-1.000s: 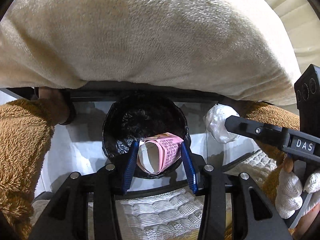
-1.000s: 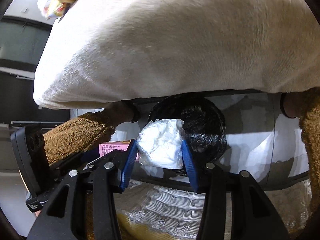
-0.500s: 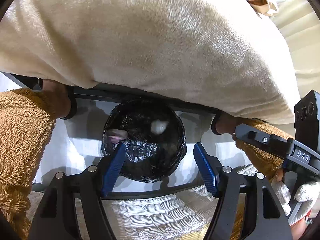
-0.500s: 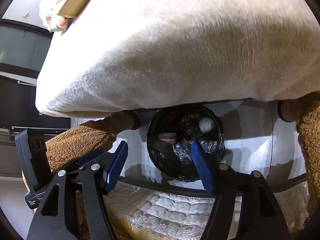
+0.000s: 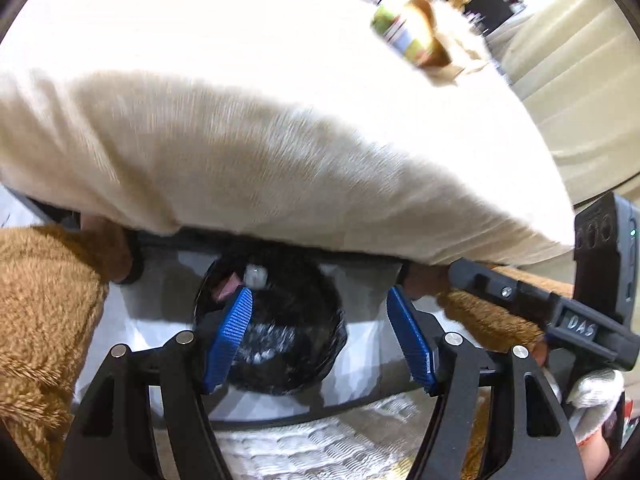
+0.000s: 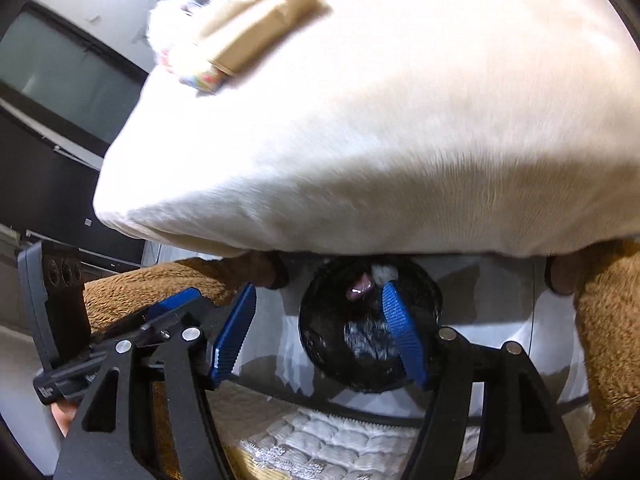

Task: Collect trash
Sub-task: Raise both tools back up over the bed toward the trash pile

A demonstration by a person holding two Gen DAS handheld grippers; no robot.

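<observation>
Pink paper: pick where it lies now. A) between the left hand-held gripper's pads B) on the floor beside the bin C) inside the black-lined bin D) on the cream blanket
C: the pink paper sits inside the bin, next to a white wad.

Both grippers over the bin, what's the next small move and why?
Probably lift both away toward the wrappers left on the cream cover. Left gripper and right gripper stand open and empty; the pink paper and white wad lie in the bin.
</observation>
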